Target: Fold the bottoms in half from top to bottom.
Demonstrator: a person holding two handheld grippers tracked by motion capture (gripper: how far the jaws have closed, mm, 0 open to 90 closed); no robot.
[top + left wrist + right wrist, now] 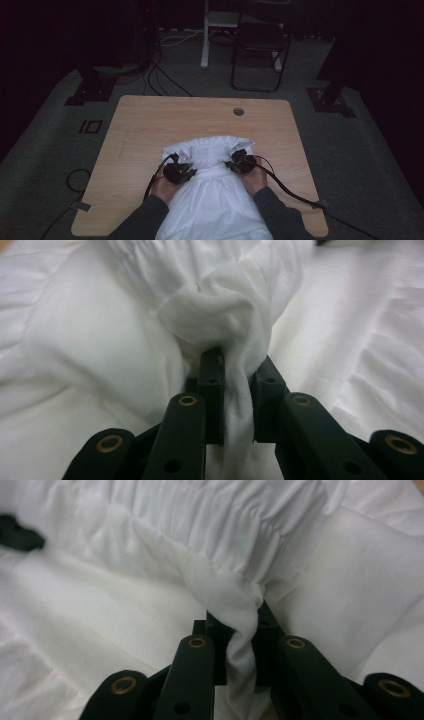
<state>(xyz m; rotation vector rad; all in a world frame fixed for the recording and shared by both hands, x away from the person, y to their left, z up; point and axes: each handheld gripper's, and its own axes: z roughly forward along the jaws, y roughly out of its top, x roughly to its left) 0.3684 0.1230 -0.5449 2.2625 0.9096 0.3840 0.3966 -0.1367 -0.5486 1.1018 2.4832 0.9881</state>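
A white garment (212, 200) lies on the near half of the wooden table (150, 120), running from the near edge between the person's forearms up to a gathered, elastic-looking band folded over at its far end. No label, brand mark or writing can be read on the cloth. The left gripper (181, 169) sits at the left side of that band, its jaws clamped on a bunched fold of the white fabric — in the left gripper view (235, 390) the cloth is squeezed between the two black jaws. The right gripper (241, 161) sits at the band's right side, likewise pinching a twisted fold, seen close in the right gripper view (242, 630). Beyond the table stand a dark folding chair (260, 50) and a white post (205, 35) — cables (160, 80) trail across the grey floor.
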